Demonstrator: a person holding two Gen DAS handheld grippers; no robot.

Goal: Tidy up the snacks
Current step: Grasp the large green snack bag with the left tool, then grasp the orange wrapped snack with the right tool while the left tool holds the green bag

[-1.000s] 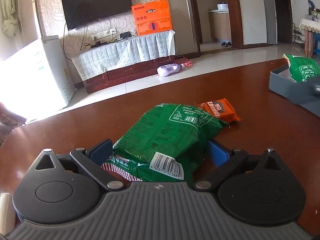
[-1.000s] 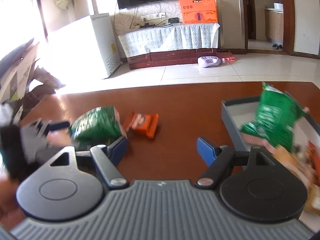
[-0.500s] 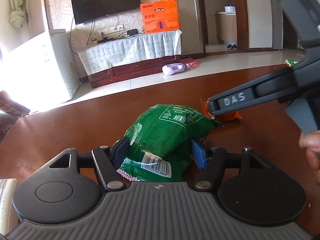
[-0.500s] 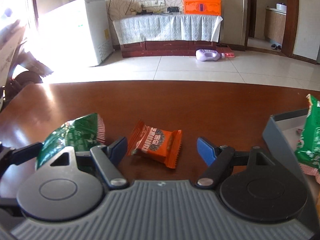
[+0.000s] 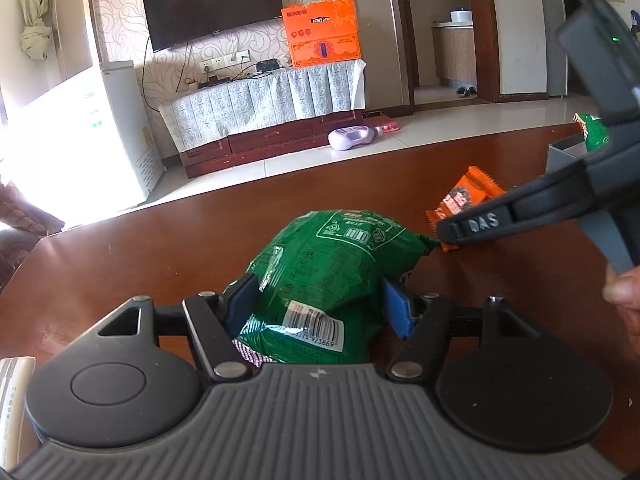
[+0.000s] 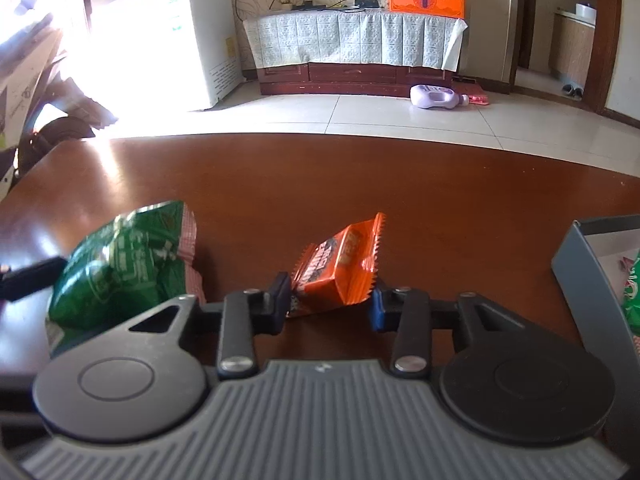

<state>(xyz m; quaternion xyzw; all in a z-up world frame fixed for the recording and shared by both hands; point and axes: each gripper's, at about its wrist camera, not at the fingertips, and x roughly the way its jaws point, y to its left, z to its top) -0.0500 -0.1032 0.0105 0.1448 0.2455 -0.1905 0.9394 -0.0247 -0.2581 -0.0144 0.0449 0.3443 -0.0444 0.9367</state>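
A green snack bag [image 5: 336, 256] lies on the brown table [image 5: 160, 248], and my left gripper [image 5: 320, 300] is shut on its near end, both blue pads pressing its sides. To its right is a small orange snack packet [image 6: 340, 272]. My right gripper [image 6: 330, 304] has it between its pads; the jaws are closing and the pads press it, so it stands tipped up on edge. In the right wrist view the green bag [image 6: 120, 264] sits at the left. In the left wrist view a right gripper finger [image 5: 480, 224] crosses in front of the orange packet [image 5: 464, 200].
A grey box [image 6: 580, 264] stands on the table at the right, with another green bag [image 6: 632, 284] inside. A person's hand [image 5: 624, 292] shows at the right edge. Beyond the table's far edge are tiled floor, a purple bottle [image 6: 436, 98] and a TV cabinet.
My left gripper shut on the green bag. My right gripper swung left from the grey box, came down over the orange packet and closed on it, tipping it up.
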